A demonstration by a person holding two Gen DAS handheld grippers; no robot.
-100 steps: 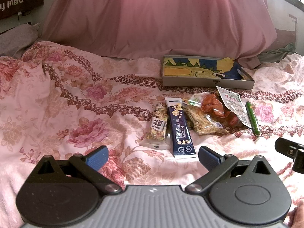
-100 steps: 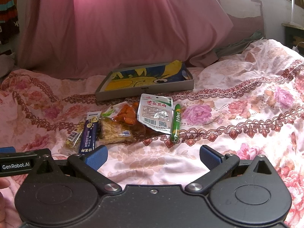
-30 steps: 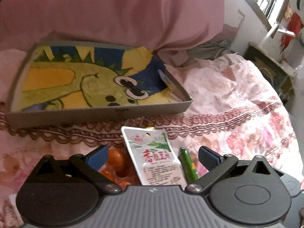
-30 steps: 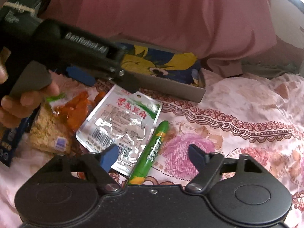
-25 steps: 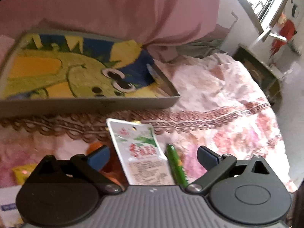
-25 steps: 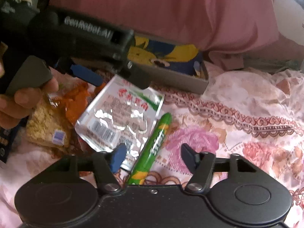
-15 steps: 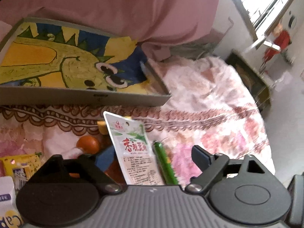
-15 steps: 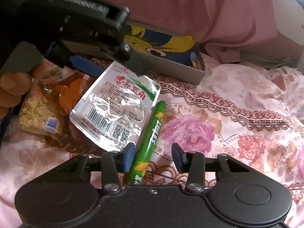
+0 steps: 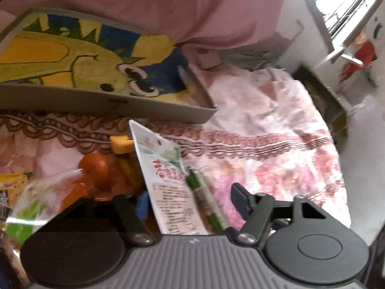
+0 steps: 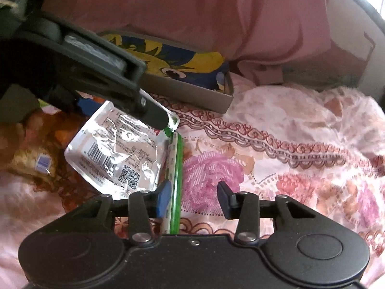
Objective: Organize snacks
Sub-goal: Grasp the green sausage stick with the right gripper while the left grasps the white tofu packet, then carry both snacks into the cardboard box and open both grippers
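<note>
Left gripper (image 9: 190, 202) tilted down, rolled slightly; jaws partly apart, just been closing, white packet and green stick between them, pads not clearly pressing. Right gripper (image 10: 192, 196) tilted down, jaws partly apart, left pad beside green stick, right pad clear of it. Left gripper (image 10: 96, 77) reaches across right wrist view, upper left.

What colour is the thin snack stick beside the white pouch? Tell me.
Green snack stick, clearest in the right wrist view.
</note>
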